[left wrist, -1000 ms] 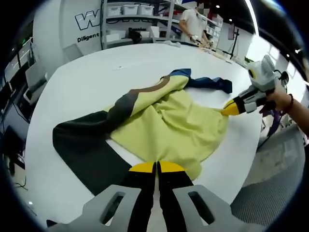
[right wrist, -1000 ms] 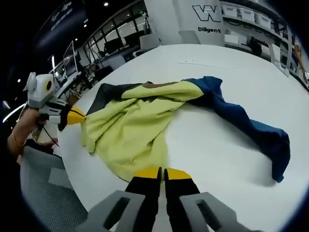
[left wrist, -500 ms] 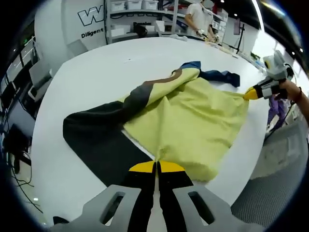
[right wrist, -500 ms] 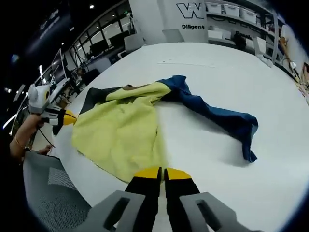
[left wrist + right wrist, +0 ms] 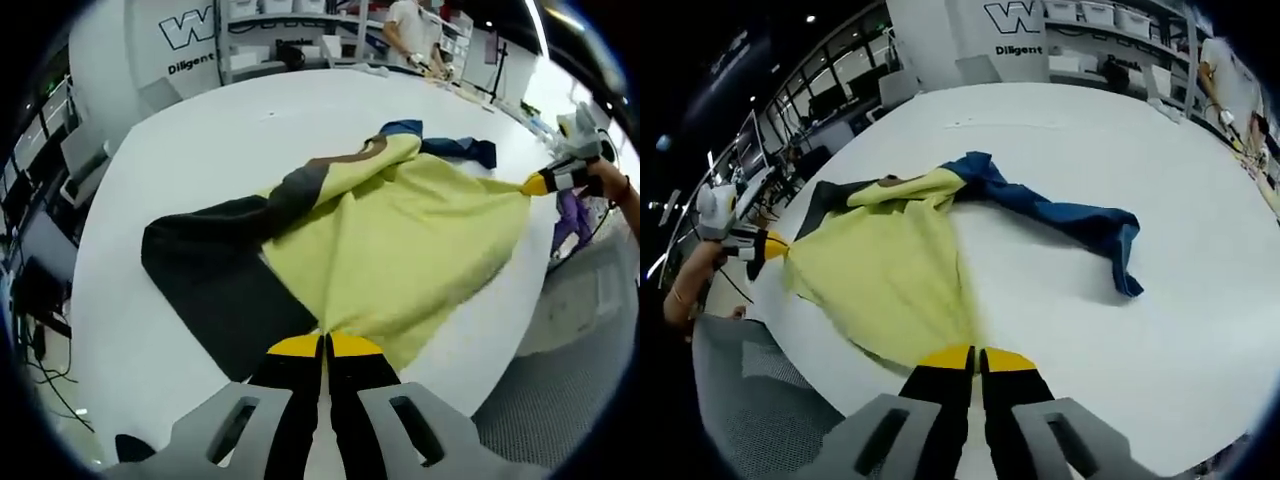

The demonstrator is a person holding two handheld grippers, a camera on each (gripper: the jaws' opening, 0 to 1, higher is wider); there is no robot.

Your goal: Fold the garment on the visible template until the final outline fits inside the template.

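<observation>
Clearly both tongs, left (image 5: 326, 345) and right (image 5: 975, 355), are clamped on the hem of the garment (image 5: 400, 240), holding it stretched flat over the white worktop (image 5: 1160, 300) for folding.

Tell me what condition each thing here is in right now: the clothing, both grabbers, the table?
Garment: unfolded, yellow body stretched taut between both grippers.
Blue sleeve: lying loose and crumpled on the table.
Dark sleeve: lying flat on the table.
Left gripper: shut on the garment's hem.
Right gripper: shut on the garment's hem.
White table: bearing the garment.
</observation>
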